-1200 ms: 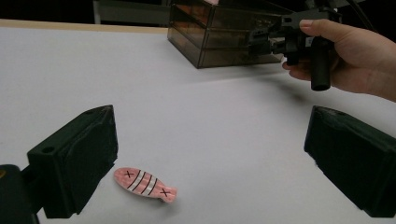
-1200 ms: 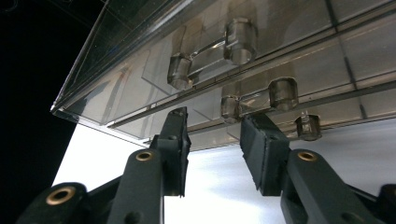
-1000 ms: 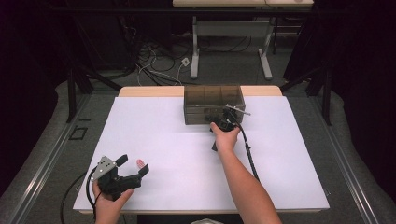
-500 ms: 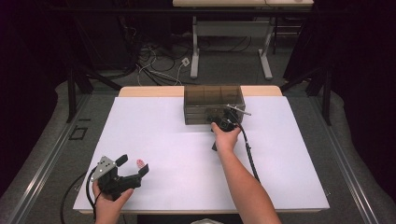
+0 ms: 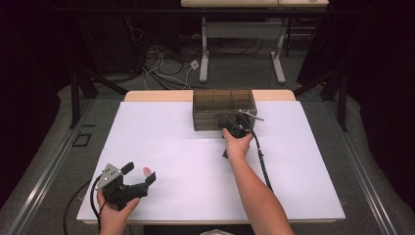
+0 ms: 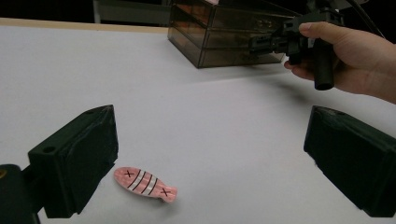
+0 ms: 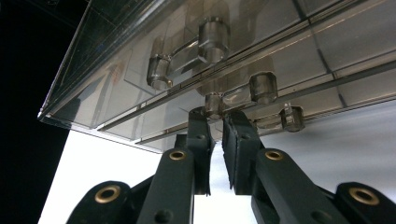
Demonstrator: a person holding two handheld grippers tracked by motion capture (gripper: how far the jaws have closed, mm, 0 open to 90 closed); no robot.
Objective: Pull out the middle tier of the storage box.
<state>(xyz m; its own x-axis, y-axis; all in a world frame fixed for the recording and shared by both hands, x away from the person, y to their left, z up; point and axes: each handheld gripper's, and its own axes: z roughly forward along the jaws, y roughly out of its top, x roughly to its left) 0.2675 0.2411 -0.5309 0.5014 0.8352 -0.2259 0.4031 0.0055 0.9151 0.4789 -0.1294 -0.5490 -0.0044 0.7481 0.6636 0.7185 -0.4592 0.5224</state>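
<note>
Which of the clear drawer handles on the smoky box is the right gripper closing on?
The middle handle, directly above the right gripper tips. The upper handle sits higher; the lower lies off to one side.

I am working in what looks like a lab or recording studio: my white tabletop (image 5: 166,147) stands on grey carpet (image 5: 58,142), black curtains (image 5: 377,73) hang dark on both sides of it, loose cables (image 5: 161,61) lie on the floor beyond it, and another desk's frame (image 5: 242,41) stands farther behind
</note>
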